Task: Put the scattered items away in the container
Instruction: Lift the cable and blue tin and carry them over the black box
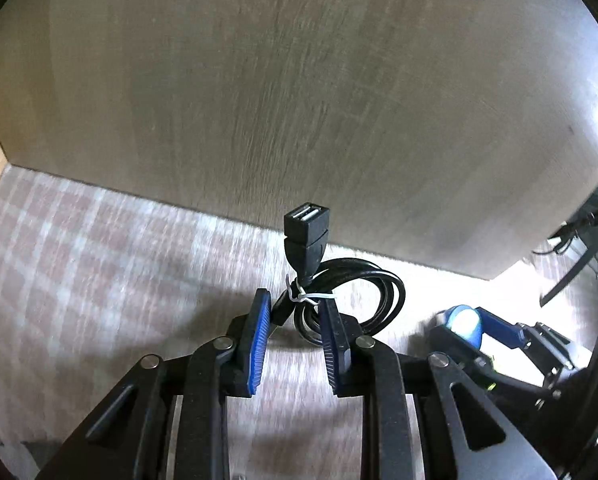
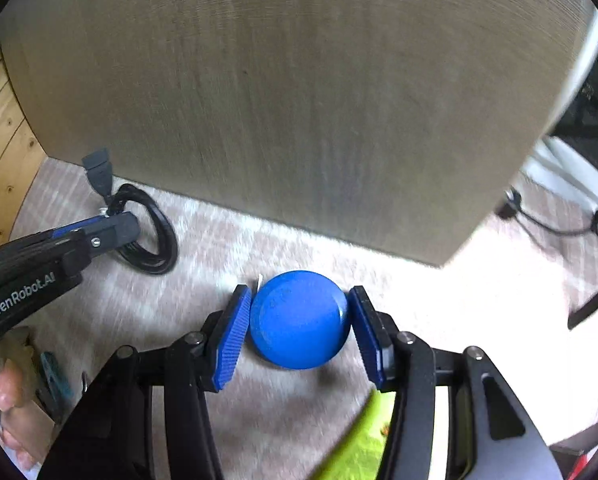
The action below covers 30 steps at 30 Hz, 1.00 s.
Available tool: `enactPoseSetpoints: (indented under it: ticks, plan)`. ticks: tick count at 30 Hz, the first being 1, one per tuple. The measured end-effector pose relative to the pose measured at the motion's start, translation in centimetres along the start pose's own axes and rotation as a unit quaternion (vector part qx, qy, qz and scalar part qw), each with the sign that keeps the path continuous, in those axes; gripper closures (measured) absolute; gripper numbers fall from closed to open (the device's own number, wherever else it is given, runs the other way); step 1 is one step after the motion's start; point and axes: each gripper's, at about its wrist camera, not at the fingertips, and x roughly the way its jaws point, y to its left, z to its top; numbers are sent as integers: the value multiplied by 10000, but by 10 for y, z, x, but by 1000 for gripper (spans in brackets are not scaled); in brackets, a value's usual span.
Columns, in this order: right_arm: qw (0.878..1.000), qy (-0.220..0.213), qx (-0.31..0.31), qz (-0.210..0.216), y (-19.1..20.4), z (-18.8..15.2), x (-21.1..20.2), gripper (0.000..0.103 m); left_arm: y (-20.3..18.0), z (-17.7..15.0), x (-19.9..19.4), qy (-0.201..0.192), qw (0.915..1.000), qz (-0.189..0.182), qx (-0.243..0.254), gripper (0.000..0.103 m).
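Note:
A coiled black USB cable point(image 1: 339, 300) tied with a white twist tie hangs between the blue pads of my left gripper point(image 1: 295, 304), its USB socket end pointing up. The jaws are closed on the coil. The cable also shows in the right wrist view point(image 2: 147, 232), held above the checked carpet. My right gripper point(image 2: 299, 312) is shut on a round blue lid point(image 2: 299, 320), pads touching both its sides. The right gripper with the lid shows in the left wrist view point(image 1: 465, 324).
A large light wooden panel point(image 2: 299, 100) stands upright just ahead of both grippers. A checked carpet point(image 1: 99, 260) lies below. Black cables point(image 2: 555, 220) lie at the right. A yellow-green item point(image 2: 363, 440) is under the right gripper. The container is not in view.

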Motion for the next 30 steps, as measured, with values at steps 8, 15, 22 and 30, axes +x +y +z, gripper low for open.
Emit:
enactPoseSetpoints:
  ticks: [8,15,22,30]
  plan:
    - [9997,-184,159,-29,-12,-16,-45,54,-8,-44,-43,-98,9999,-7,43,80]
    - [9989,-392,256,-89,-20,-42,-101,54,-37,-79,-84,-243,9993,-14,299,80]
    - [9969,-539,550,-174,-63,-55,-147,54,-83,-135,-130,-336,9970,-136,682,80]
    - [9916,-679,1032,-395,-138,-127,-215,54,-193,-102,-132,-268,9886,-551,1373,80]
